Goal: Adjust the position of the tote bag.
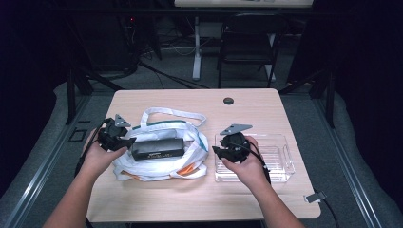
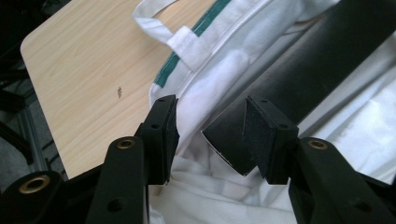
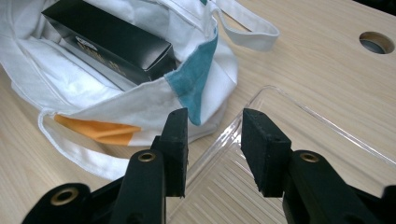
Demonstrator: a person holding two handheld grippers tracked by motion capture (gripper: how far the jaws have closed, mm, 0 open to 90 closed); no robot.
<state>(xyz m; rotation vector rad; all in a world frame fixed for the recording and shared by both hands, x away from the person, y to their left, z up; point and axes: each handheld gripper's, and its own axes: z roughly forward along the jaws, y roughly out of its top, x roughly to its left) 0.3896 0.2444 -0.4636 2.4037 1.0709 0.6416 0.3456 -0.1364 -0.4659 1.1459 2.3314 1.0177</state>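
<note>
A white cloth bag (image 1: 157,168) with green and orange patches lies on the left half of the wooden table (image 1: 199,199). A long black box (image 1: 157,148) rests inside it. My left gripper (image 1: 128,145) is at the box's left end. In the left gripper view the left gripper (image 2: 212,135) has the box's corner (image 2: 229,140) between its jaws: one pad lies against the box, while the other stands off it with bag cloth (image 2: 191,121) in the gap. My right gripper (image 1: 216,151) hovers open and empty over the left edge of a clear plastic tray (image 1: 278,161), facing the bag (image 3: 116,107).
A round cable hole (image 1: 228,100) sits near the table's far edge. A dark chair (image 1: 249,42) and desk legs stand behind the table. The bag's handles (image 1: 171,114) lie spread toward the far side. Bare tabletop runs along the near edge.
</note>
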